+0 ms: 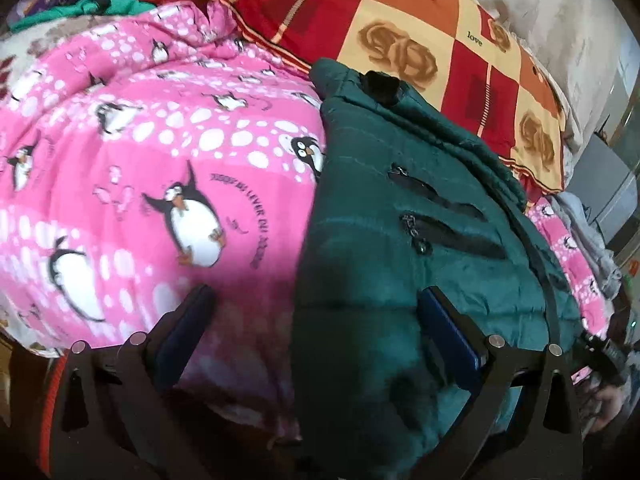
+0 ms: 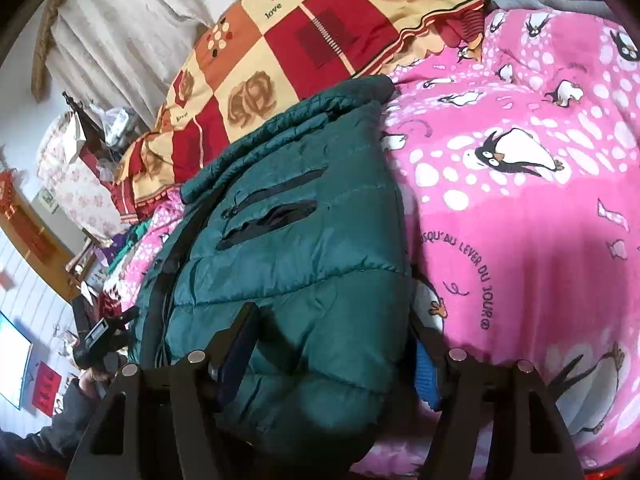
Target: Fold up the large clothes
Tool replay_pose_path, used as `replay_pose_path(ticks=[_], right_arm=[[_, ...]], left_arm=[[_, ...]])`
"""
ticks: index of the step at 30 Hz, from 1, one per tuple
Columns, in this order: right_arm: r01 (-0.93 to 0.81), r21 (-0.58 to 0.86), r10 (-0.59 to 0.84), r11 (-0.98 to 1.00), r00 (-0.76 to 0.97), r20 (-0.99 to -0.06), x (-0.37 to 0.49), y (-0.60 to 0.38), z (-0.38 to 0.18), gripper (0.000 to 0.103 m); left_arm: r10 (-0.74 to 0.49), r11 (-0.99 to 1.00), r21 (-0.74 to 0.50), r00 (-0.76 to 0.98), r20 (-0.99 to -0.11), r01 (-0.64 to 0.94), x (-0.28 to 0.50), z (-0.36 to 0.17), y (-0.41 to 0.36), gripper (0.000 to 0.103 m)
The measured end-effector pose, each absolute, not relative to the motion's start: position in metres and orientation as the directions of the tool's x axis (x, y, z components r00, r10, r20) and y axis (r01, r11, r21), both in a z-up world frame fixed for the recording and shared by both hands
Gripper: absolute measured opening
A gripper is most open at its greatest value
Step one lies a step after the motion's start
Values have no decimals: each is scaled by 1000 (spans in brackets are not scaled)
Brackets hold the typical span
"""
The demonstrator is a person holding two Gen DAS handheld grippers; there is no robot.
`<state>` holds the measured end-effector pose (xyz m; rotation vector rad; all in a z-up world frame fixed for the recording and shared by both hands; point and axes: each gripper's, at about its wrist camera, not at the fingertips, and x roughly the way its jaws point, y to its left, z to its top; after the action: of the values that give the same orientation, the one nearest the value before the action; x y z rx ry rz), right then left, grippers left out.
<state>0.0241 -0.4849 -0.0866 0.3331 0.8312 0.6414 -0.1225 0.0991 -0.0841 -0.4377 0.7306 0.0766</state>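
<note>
We are looking down at a dark green quilted jacket (image 1: 404, 248), folded into a long bundle and lying on a pink penguin blanket (image 1: 168, 168). From our left wrist camera the jacket runs from the upper middle of the frame down to the lower right, its two black zip pockets (image 1: 444, 220) showing near the centre. Our left gripper (image 1: 320, 312) stands wide open at the bottom of the frame: one finger hangs over the pink blanket, the other over the green fabric, and the jacket's near edge sits between them. We cannot tell for sure whether the pads touch it; nothing looks pinched.

Switching to the right wrist camera, the jacket (image 2: 288, 248) fills the centre, with the blanket (image 2: 520, 200) on the right of the frame. Our right gripper (image 2: 332, 340) is spread about halfway, straddling the jacket's puffy near end; the left finger lies against the fabric, the right finger is half hidden behind the bulge. Whether it is truly gripping, we cannot tell.

A red and yellow patchwork pillow (image 1: 420, 36) lies along the top of the frame, just behind the jacket. At lower left in the right view, the other handle and a grey sleeve (image 2: 68, 412) show.
</note>
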Motion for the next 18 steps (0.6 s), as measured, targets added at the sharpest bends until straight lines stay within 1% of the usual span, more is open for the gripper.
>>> replay_pose_path(ticks=[2,3,4,5,7,10,12,13,15,18], right_arm=[[-409,514,657,754,489,-575,22,-482,-81,66],[-425,515,668,744,489,-561,20,-482,-78,66],[-437,502,666,746,499,-555,18,-480,-76,66],[-436,489,655,755,501,-565,19,-479,-77,66],[-422,482,641,768,493,-588,23,-476,-85,66],[-418,475,633,774,505,-587,24,-475,-86,66],[-420,468,628,778,508,-589,24,-474,-86,68],[-422,463,626,779,510,-590,23,-473,-86,69],[-427,453,622,782,514,-591,22,-474,-87,69],[-429,445,618,786,517,-592,22,-472,-87,69]], left_arm=[[35,906,-302,763,-645,-297,-136,-78,102,102],[55,897,-308,773,-632,-316,-141,-76,105,102],[45,891,-327,778,-626,-314,-143,-77,108,102],[17,887,-349,777,-629,-302,-142,-80,111,102],[-82,878,-406,755,-650,-254,-134,-89,113,102],[-256,872,-474,713,-653,-122,-123,-95,99,102],[-332,861,-507,703,-629,-48,-122,-93,92,102],[-397,840,-543,696,-598,12,-122,-91,89,102],[-483,806,-586,672,-562,89,-125,-88,82,102],[-463,831,-549,659,-593,90,-123,-86,75,102]])
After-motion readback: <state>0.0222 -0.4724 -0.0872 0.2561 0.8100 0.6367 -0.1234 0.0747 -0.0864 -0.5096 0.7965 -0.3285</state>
